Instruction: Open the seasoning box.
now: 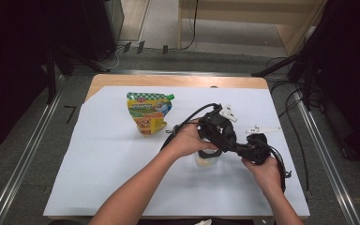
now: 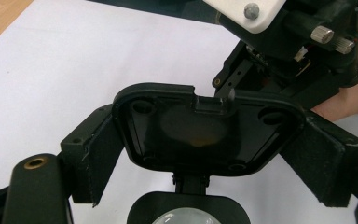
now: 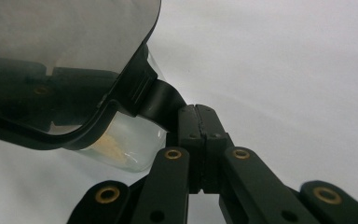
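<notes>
A small clear jar (image 1: 205, 161) with pale yellow powder in it (image 3: 116, 149) stands mid-table on the white sheet. Its dark, rounded-square lid (image 2: 205, 135) is lifted over it. My left gripper (image 2: 209, 140) spans the lid, and both pads (image 2: 100, 154) press on its opposite sides. My right gripper (image 3: 200, 119) comes in from the other side with its jaws pressed together on the black tab (image 3: 161, 100) at the lid's edge. In the high view the left gripper (image 1: 214, 133) and right gripper (image 1: 232, 146) meet over the jar, a hand behind each.
A green and yellow spouted pouch (image 1: 148, 112) lies to the left of the hands, towards the far side. The white sheet (image 1: 103, 164) covers most of the wooden table (image 1: 122, 80). Cables trail from both grippers, and metal floor rails run along both sides.
</notes>
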### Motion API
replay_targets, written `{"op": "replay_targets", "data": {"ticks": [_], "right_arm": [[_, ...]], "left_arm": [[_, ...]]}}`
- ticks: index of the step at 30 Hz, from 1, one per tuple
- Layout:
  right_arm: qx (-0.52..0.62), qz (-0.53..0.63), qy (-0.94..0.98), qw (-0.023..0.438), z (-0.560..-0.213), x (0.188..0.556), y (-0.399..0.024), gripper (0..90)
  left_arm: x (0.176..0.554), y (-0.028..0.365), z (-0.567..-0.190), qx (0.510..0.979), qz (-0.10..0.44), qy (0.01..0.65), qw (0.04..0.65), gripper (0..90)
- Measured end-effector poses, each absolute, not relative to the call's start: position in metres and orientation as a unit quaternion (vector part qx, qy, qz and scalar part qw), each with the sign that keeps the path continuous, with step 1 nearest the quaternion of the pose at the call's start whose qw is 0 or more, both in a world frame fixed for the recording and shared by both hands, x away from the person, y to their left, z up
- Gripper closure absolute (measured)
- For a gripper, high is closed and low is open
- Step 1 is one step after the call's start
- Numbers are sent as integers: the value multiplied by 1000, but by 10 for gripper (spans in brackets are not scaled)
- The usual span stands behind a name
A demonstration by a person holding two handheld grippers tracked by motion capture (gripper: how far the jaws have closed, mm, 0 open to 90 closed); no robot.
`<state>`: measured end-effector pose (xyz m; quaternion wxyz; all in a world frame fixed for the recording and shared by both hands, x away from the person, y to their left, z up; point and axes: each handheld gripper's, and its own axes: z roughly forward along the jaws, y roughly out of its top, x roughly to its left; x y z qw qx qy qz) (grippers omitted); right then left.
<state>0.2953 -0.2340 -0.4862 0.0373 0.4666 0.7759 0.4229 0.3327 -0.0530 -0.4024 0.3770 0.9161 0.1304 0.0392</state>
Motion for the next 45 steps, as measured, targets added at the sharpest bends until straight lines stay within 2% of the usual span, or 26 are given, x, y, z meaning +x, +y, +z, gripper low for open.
{"op": "replay_targets", "data": {"ticks": [8, 12, 19, 25, 28, 30, 33, 35, 42, 45], "right_arm": [[465, 424, 776, 37, -485, 296, -234, 900], [461, 423, 779, 42, -482, 295, -234, 892], [461, 425, 777, 51, -479, 293, -239, 862], [455, 422, 782, 60, -477, 288, -245, 740], [451, 429, 781, 53, -475, 283, -246, 706], [446, 432, 782, 50, -473, 279, -246, 702], [440, 435, 785, 46, -470, 271, -246, 692], [438, 435, 785, 41, -469, 266, -245, 690], [432, 444, 785, 20, -467, 244, -241, 671], [420, 447, 790, 21, -463, 235, -237, 653]], "left_arm": [[330, -51, -400, 918, 46, 131, 372, 177], [331, -48, -398, 916, 32, 138, 375, 144], [329, -36, -390, 914, 21, 148, 377, 137], [326, -19, -383, 913, 23, 159, 374, 156], [326, -9, -379, 912, 11, 166, 375, 175], [325, -2, -378, 911, 5, 166, 376, 236], [324, 8, -379, 909, -4, 175, 378, 256], [324, 17, -381, 908, -6, 177, 380, 310], [327, 40, -385, 901, -10, 189, 389, 411], [329, 49, -386, 900, -17, 201, 387, 427]]}}
